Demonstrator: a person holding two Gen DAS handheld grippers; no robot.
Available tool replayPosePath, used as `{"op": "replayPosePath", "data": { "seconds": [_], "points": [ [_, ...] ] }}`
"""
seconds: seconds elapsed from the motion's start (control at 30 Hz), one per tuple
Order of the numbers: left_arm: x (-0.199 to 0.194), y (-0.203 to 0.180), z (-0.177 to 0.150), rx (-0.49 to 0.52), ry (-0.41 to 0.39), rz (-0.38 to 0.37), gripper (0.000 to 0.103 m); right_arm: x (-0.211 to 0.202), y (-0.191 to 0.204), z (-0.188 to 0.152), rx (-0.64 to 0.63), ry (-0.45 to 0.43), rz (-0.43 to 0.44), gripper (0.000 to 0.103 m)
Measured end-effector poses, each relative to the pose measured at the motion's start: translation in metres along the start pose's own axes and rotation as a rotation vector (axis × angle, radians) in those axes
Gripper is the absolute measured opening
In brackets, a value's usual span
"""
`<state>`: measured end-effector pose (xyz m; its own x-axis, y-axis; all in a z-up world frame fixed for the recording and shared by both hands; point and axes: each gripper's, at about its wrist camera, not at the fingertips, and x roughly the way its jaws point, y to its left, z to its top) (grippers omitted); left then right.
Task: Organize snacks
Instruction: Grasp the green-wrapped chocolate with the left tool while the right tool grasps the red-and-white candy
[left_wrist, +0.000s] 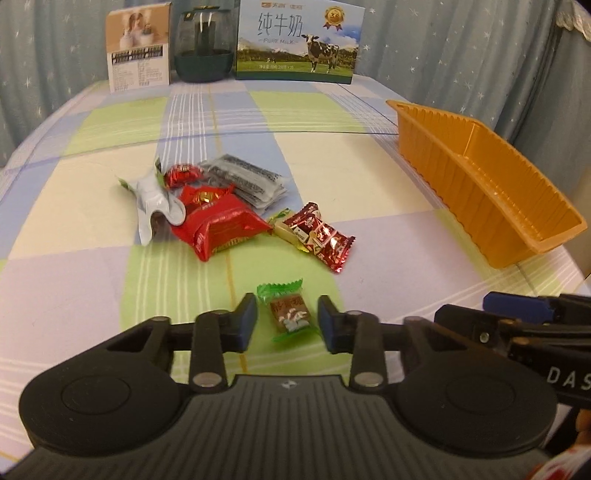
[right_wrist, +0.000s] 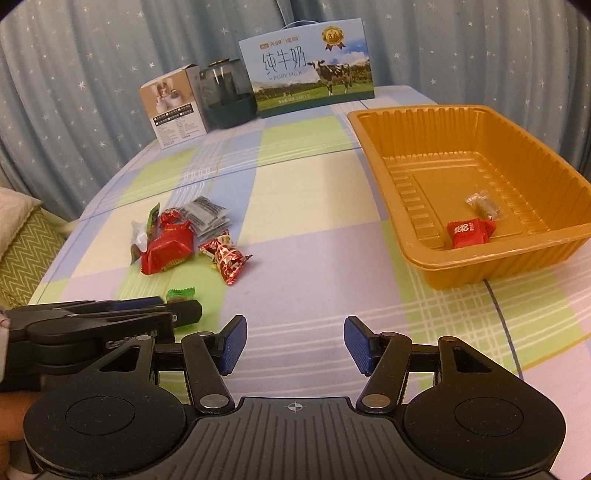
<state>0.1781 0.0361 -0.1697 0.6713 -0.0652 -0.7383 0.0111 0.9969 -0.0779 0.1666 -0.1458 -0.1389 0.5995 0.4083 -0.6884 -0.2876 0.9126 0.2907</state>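
Observation:
A green-wrapped candy (left_wrist: 290, 314) lies on the checked tablecloth between the fingers of my left gripper (left_wrist: 287, 319). The blue pads stand close beside its wrapper without visibly pressing it, so the gripper is open. Beyond it lies a pile: a big red packet (left_wrist: 218, 225), a white pouch (left_wrist: 155, 199), grey sachets (left_wrist: 247, 181) and dark red candies (left_wrist: 325, 236). My right gripper (right_wrist: 293, 343) hangs open and empty over bare cloth, just right of the left gripper (right_wrist: 184, 310). The orange tray (right_wrist: 417, 258) holds a red candy (right_wrist: 467, 232) and a clear-wrapped brown one (right_wrist: 484, 206).
At the table's far edge stand a milk carton box (left_wrist: 299, 40), a dark glass jar (left_wrist: 205, 48) and a small white box (left_wrist: 138, 48). Starred curtains hang behind. A cushion (right_wrist: 22, 240) lies off the table's left side. The orange tray (left_wrist: 480, 206) sits at the right edge.

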Motion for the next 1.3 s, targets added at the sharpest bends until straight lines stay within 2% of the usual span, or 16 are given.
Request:
{"op": "replayPosePath", "data": {
  "seconds": [0.07, 0.37, 0.6, 0.77, 0.8, 0.87, 1.0, 1.07, 1.3],
  "points": [
    [0.000, 0.000, 0.000, 0.022, 0.003, 0.007, 0.019, 0.002, 0.001, 0.000, -0.010, 0.001, 0.005, 0.059],
    [-0.019, 0.028, 0.003, 0.013, -0.027, 0.070, 0.018, 0.021, 0.021, 0.008, -0.107, -0.003, 0.059, 0.059],
    [-0.023, 0.053, 0.005, -0.045, -0.037, 0.083, 0.018, 0.060, 0.045, 0.029, -0.315, -0.049, 0.072, 0.059],
    [-0.021, 0.053, 0.004, -0.053, -0.035, 0.068, 0.018, 0.086, 0.056, 0.039, -0.419, -0.035, 0.094, 0.059],
    [-0.021, 0.053, 0.004, -0.053, -0.035, 0.064, 0.018, 0.090, 0.057, 0.040, -0.436, -0.026, 0.103, 0.058],
    [-0.020, 0.053, 0.004, -0.058, -0.034, 0.059, 0.018, 0.098, 0.060, 0.040, -0.468, -0.010, 0.117, 0.043],
    [-0.018, 0.052, 0.003, -0.059, -0.028, 0.053, 0.018, 0.104, 0.060, 0.038, -0.474, 0.016, 0.124, 0.034],
    [-0.019, 0.050, 0.002, -0.057, -0.027, 0.049, 0.018, 0.101, 0.061, 0.036, -0.473, 0.020, 0.126, 0.025],
    [-0.025, 0.045, 0.003, -0.041, -0.034, 0.045, 0.018, 0.080, 0.058, 0.028, -0.426, 0.011, 0.102, 0.024]
  ]
}}
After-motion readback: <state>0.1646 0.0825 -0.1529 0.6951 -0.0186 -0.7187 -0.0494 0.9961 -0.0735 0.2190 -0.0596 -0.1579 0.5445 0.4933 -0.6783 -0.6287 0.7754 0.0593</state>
